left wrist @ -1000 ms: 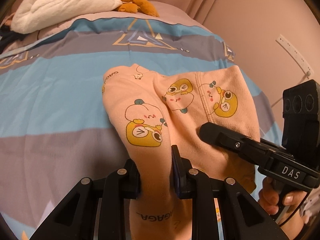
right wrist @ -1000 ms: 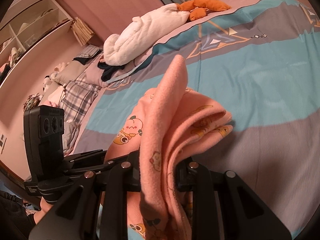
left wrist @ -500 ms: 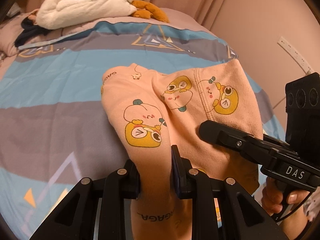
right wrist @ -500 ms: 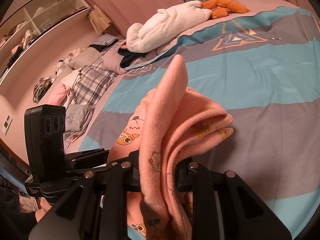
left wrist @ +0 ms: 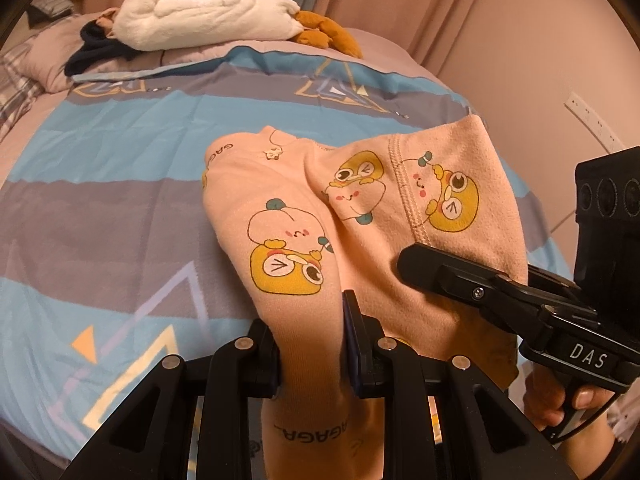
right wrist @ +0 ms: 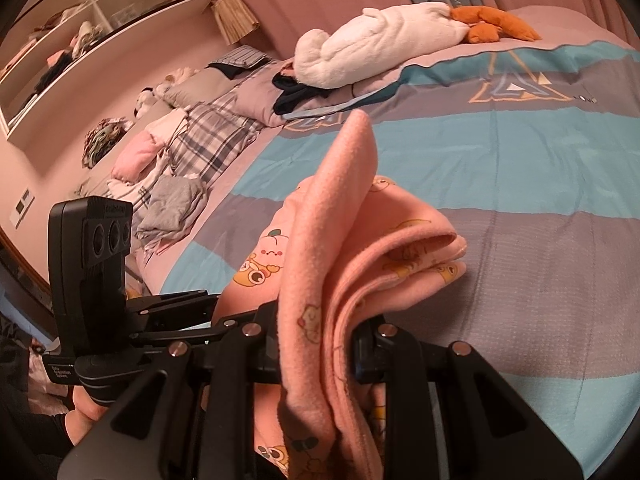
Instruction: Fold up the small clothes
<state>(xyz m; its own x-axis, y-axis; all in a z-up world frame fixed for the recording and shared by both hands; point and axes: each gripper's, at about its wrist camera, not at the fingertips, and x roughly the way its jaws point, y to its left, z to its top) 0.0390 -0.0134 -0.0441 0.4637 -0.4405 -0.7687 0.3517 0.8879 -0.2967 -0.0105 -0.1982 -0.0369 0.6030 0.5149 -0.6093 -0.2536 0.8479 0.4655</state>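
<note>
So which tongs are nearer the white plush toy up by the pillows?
Left, narrowly, as far as I can tell. Both tongs, left and right, are clamped on the pink garment, far down the bed from the white plush toy.

- Left wrist cam: sitting close behind its fingers, looking down across the striped bedspread (left wrist: 120,184).
- Right wrist cam: facing likewise, nearer the shelves (right wrist: 80,28).
- Both are sharing the bedspread & white plush (left wrist: 208,16).

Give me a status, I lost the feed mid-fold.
Left gripper and right gripper both clamped on pink garment. Garment bunched, partly folded over the bedspread. Nothing in the way.
</note>
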